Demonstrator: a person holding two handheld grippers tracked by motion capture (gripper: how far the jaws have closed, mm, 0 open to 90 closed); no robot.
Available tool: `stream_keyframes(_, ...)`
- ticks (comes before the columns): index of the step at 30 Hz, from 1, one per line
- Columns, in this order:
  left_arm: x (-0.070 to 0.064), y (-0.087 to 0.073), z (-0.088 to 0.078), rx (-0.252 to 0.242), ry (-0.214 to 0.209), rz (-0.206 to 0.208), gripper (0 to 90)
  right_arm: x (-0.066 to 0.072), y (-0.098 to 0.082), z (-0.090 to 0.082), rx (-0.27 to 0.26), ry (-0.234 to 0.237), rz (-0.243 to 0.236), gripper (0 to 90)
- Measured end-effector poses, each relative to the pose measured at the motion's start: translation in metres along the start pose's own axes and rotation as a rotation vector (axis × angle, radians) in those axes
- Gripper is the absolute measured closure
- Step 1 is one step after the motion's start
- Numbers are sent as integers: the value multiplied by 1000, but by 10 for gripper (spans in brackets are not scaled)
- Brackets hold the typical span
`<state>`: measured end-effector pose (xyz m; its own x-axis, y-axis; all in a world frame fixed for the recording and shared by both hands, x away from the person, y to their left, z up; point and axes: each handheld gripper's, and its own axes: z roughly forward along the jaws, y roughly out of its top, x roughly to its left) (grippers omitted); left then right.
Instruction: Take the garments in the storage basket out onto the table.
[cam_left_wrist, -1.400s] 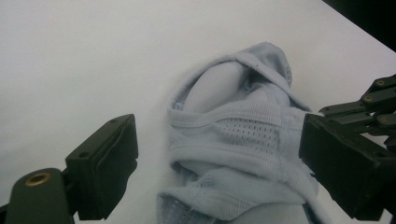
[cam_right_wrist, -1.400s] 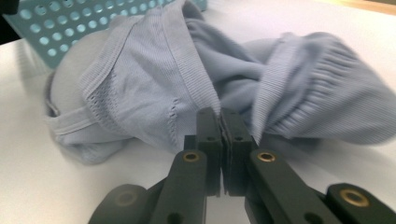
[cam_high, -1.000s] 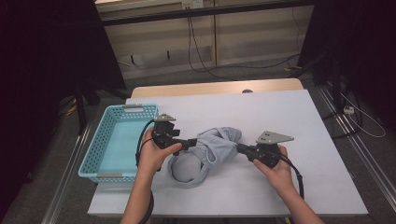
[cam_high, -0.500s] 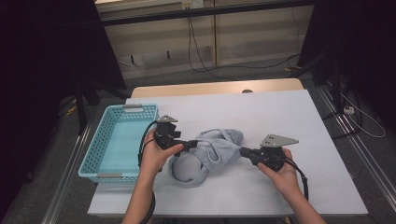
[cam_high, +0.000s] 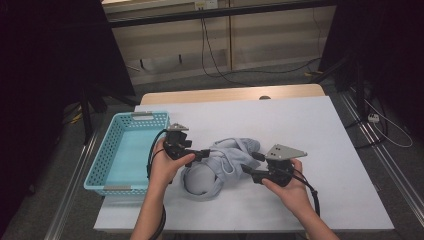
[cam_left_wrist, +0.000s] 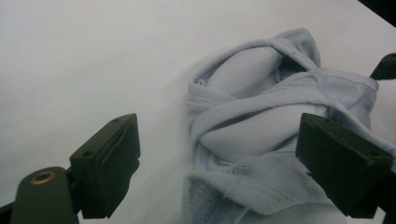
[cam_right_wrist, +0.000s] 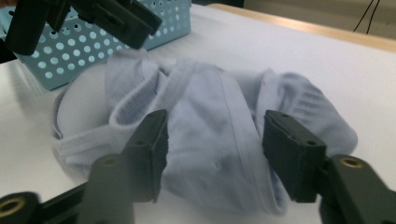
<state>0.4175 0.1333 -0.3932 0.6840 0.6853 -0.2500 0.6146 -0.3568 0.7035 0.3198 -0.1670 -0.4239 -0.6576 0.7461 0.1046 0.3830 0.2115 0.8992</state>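
A: On the white table (cam_high: 320, 150), seen from the high view, where is the cloth?

B: A crumpled pale-blue garment (cam_high: 220, 165) lies near the table's middle, just right of the blue perforated basket (cam_high: 107, 160). The left gripper (cam_high: 204, 153) reaches in at its left edge and the right gripper (cam_high: 246, 169) at its right edge.

A: Can you read the jaws from up there?

B: Barely. They are too small to judge, though the right gripper's jaws have just been opening.

A: In the left gripper view, then?

B: The left gripper (cam_left_wrist: 219, 158) has its two black fingers (cam_left_wrist: 109, 163) spread wide. The garment (cam_left_wrist: 261, 135), with its ribbed bands, lies between and beyond them on the table (cam_left_wrist: 93, 60). Neither pad presses on the fabric.

A: And in the right gripper view?

B: The right gripper (cam_right_wrist: 212, 149) has its fingers (cam_right_wrist: 292, 154) parted about halfway. A fold of the garment (cam_right_wrist: 210, 135) sits in the gap, but the pads are not pinching it. Farther off, the left gripper (cam_right_wrist: 126, 21) hangs over the garment's far edge, in front of the basket (cam_right_wrist: 74, 51).
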Motion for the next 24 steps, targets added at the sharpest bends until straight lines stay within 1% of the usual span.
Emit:
stream_keyframes(1,-1,0,1,-4,0,-3,142,3,3,1,-4,-7,-10,373)
stream_keyframes(2,-1,0,1,-1,2,-1,142,5,5,2,-7,-10,-12,362)
stream_keyframes(4,-1,-1,1,4,0,3,143,9,7,6,-15,18,2,364)
stream_keyframes(5,-1,-1,0,5,2,4,142,10,7,7,-15,23,10,363)
stream_keyframes(8,-1,-3,-1,3,4,-2,143,13,6,13,-4,41,13,368)
stream_keyframes(9,-1,-4,-2,2,7,-5,143,14,6,14,-8,47,11,371)
stream_keyframes(11,-1,-5,-3,-2,10,-9,143,16,8,12,-16,45,2,370)
stream_keyframes(13,-2,-6,-3,7,7,-5,145,18,11,11,-22,63,-1,368)
stream_keyframes(14,-3,-6,-3,1,7,-12,145,18,12,10,-27,75,5,371)
stream_keyframes(16,-3,-6,-3,7,5,-5,145,20,14,8,-33,88,4,375)
stream_keyframes(18,-5,-6,-2,1,9,-6,145,23,14,8,-35,108,6,390)
stream_keyframes(19,-4,-6,-3,8,8,0,146,25,14,9,-31,123,6,406)
stream_keyframes(21,-5,-7,-3,7,6,-2,146,29,12,13,-20,152,-2,441)
stream_keyframes(22,-5,-7,-3,4,7,-3,146,31,11,15,-9,155,-14,441)
stream_keyframes(24,-6,-7,-4,4,8,-1,146,34,9,19,18,148,-52,456)
